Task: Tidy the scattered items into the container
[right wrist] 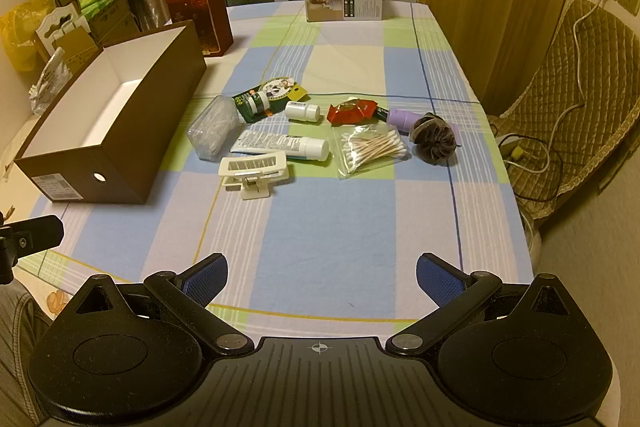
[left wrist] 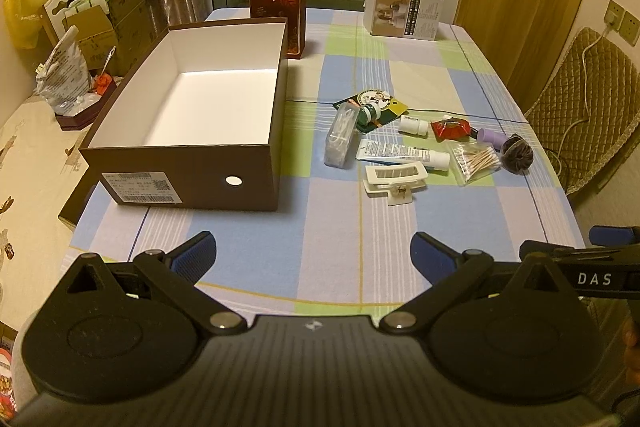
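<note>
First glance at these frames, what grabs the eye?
The big brown box with its bare white inside, sitting on the left of the checked tablecloth. Right of it lies a tight clutter of small things, with a cream hair clip nearest the camera, a white tube behind it and a bag of cotton swabs to the right. Both the left gripper and right gripper hang open, holding nothing.

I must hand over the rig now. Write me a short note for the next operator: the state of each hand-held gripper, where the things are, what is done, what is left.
Left hand-held gripper: open, empty, above the near table edge.
Right hand-held gripper: open, empty, also near.
Brown box: open, on the left, nothing visible inside.
Scattered to its right: hair clip, tube, cotton swabs, white bottle, red packet, dark scrunchie.
Done: nothing. Left: all items.
</note>
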